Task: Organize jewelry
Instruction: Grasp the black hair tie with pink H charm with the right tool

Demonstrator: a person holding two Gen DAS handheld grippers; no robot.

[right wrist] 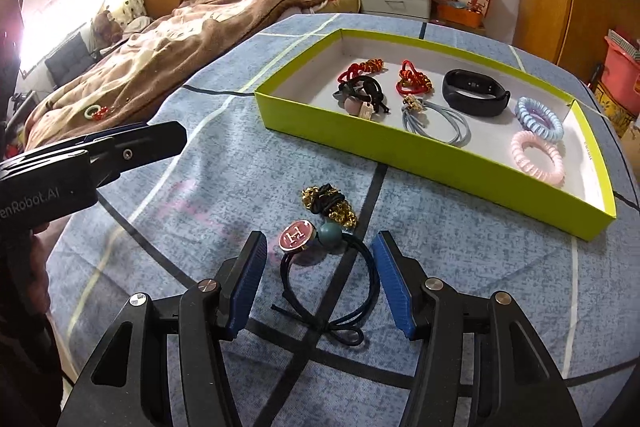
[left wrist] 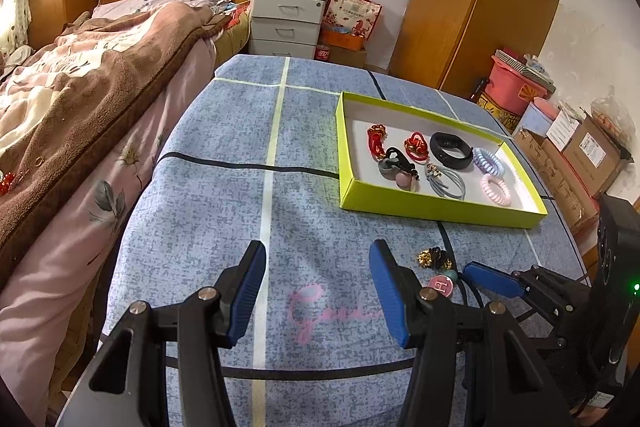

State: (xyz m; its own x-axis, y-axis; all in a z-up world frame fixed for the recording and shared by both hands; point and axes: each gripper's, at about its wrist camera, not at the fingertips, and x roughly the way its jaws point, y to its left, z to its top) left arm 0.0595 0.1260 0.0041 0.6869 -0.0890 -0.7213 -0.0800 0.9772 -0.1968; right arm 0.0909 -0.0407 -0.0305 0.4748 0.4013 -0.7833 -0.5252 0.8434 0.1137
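A lime-green box [right wrist: 420, 151] [left wrist: 432, 207] on the blue cloth holds red knots, a black wristband [right wrist: 476, 93], a grey-blue hair tie, coil ties and a black clip. Outside it lie a black-and-gold scrunchie [right wrist: 330, 205] [left wrist: 434, 257] and a dark hair tie with a pink "H" charm [right wrist: 295, 237] [left wrist: 440, 285]. My right gripper [right wrist: 318, 279] is open, its fingers either side of the charm hair tie's loop [right wrist: 360, 287]. My left gripper [left wrist: 318, 291] is open and empty over the cloth, left of these.
The blue checked cloth [left wrist: 240, 227] covers the table. A bed with a brown blanket [left wrist: 80, 87] runs along the left. A white drawer unit [left wrist: 286, 21], wardrobes and cardboard boxes [left wrist: 580, 155] stand behind and right. A green ring lies on the blanket [right wrist: 91, 112].
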